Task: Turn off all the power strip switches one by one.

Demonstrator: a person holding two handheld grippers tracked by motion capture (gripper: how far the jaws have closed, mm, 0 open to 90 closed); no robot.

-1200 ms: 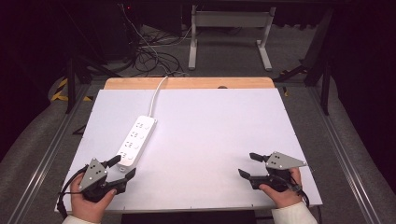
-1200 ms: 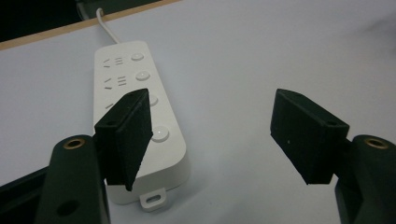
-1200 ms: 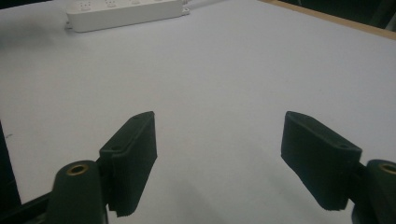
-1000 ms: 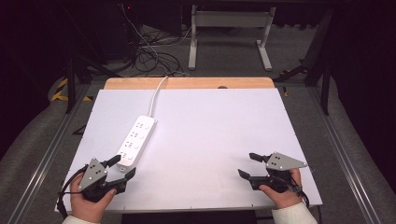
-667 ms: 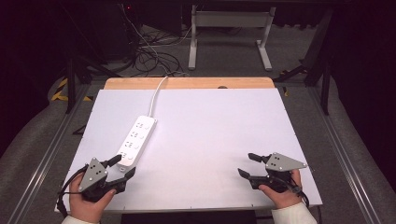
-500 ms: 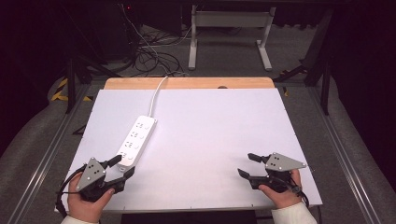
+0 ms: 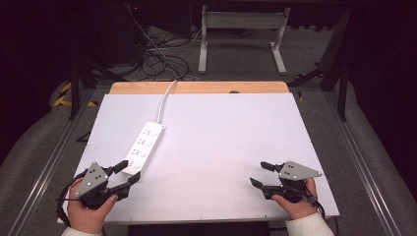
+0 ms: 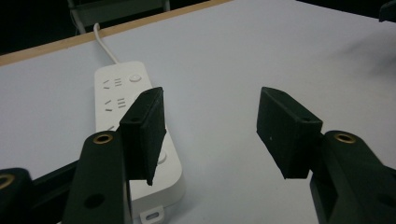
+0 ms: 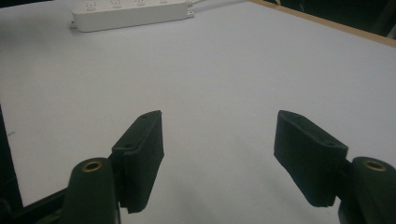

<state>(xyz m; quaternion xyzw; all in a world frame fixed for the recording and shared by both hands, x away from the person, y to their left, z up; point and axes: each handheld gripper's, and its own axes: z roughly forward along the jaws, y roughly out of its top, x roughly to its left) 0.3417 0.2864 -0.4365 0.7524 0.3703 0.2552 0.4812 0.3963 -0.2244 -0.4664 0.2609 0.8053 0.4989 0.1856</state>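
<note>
White power strip [image 7: 144,147] lies flat on the white bench [image 7: 221,128], left half, sockets up. Long axis runs diagonal: near end toward the front-left corner, far end pointing back and slightly right, where its white cord [image 7: 164,98] leaves and runs over the wooden back edge [image 7: 196,87] of the bench. Left claw [image 7: 127,173] sits at the front-left, held in a hand [image 7: 86,211], jaws spread wide, gripping nothing; its tips are at the strip's near end. In the left gripper view the left claw [image 8: 210,121] has one jaw over the strip [image 8: 135,140], the other over bare bench [image 8: 261,51]; contact between jaw and strip cannot be told. Strip's round button and socket slots visible there, cord [image 8: 103,44] trailing off at the far end. Right claw [image 7: 261,174] rests at the front-right, well apart from the strip, held in the other hand [image 7: 295,206], grey plate on top, jaws likewise wide apart and empty, pointing left across the bench. Right gripper view: right claw [image 9: 217,149] over bare white surface, strip [image 9: 130,14] far off at the top edge, lying crosswise. Floor behind the bench carries tangled cables [image 7: 157,54] and a white frame [image 7: 241,29].
</note>
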